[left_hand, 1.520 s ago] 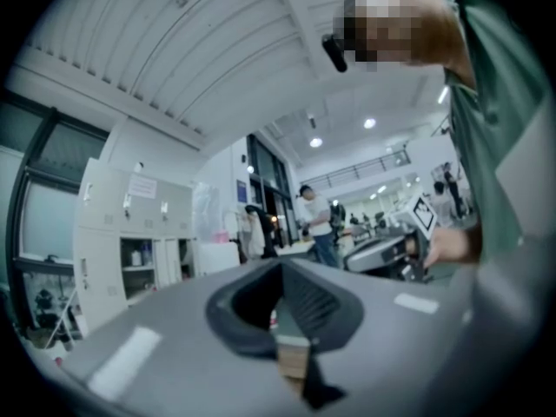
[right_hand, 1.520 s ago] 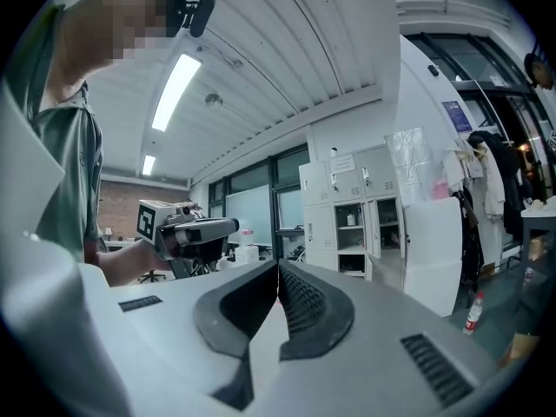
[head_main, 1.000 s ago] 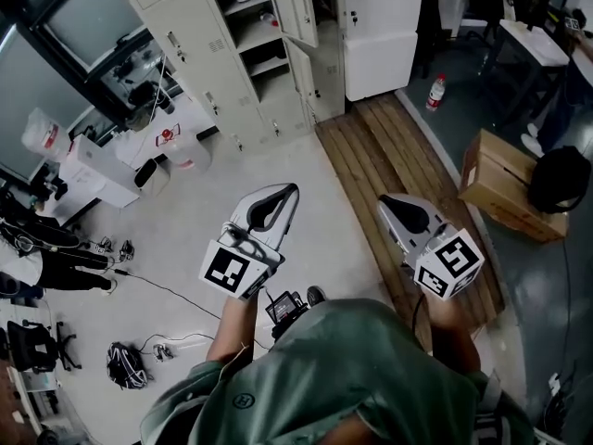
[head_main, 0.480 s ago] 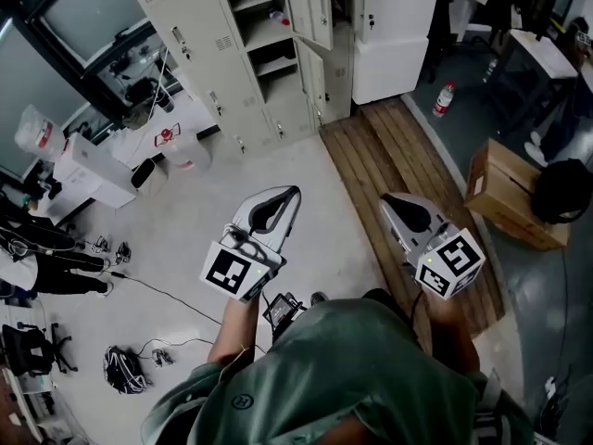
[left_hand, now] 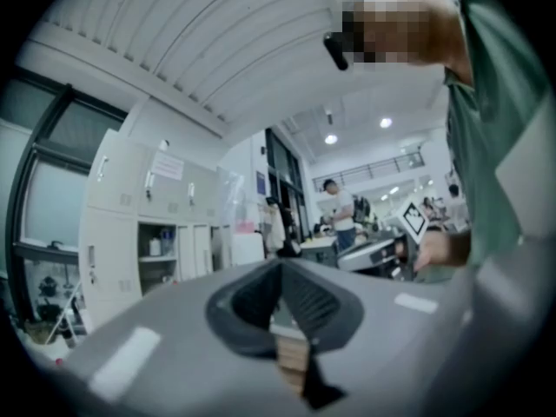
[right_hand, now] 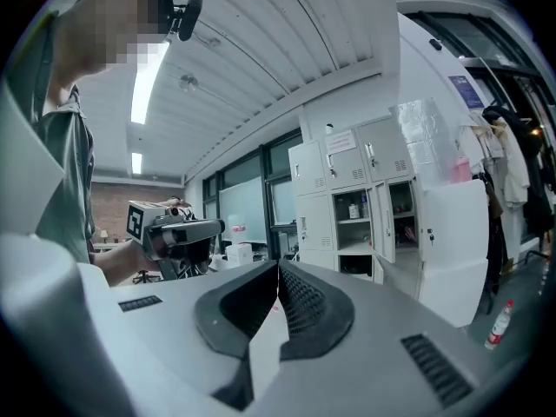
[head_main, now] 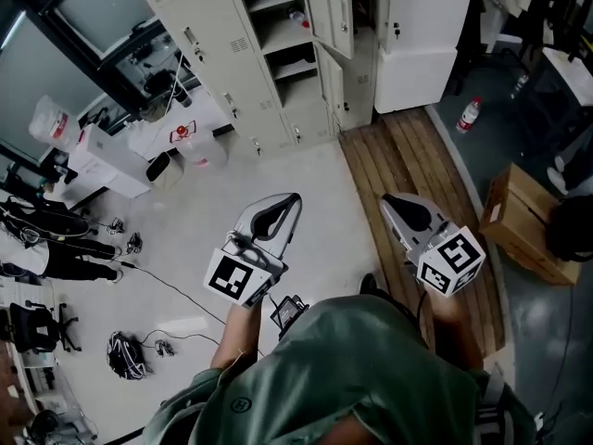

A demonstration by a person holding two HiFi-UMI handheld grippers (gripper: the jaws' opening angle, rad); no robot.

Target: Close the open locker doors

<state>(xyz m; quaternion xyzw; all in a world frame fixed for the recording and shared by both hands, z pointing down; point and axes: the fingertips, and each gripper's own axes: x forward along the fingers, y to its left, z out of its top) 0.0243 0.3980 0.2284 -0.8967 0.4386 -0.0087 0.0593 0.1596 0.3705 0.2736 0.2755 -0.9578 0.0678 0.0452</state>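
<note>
A bank of cream lockers [head_main: 213, 35] stands ahead at the top of the head view. One column is open, showing shelves [head_main: 289, 28] with small items, and its narrow door [head_main: 339, 9] swings out. To the right of it a wide white door [head_main: 422, 26] also stands open. My left gripper [head_main: 295, 197] and right gripper [head_main: 385, 198] are held level over the floor, well short of the lockers, both shut and empty. The right gripper view shows the shut right gripper [right_hand: 278, 266] and the open shelves [right_hand: 358, 233] beyond it. In the left gripper view the left gripper [left_hand: 281, 261] is shut.
A strip of wooden planking [head_main: 412, 179] runs to the lockers on the right. A cardboard box [head_main: 523, 213] and a bottle [head_main: 469, 114] lie further right. White containers [head_main: 199, 146], cables [head_main: 130, 352] and a seated person [head_main: 51, 248] occupy the left.
The lockers have come lower and larger in the head view as the person walks toward them. Both grippers travelled along, still shut and side by side.
</note>
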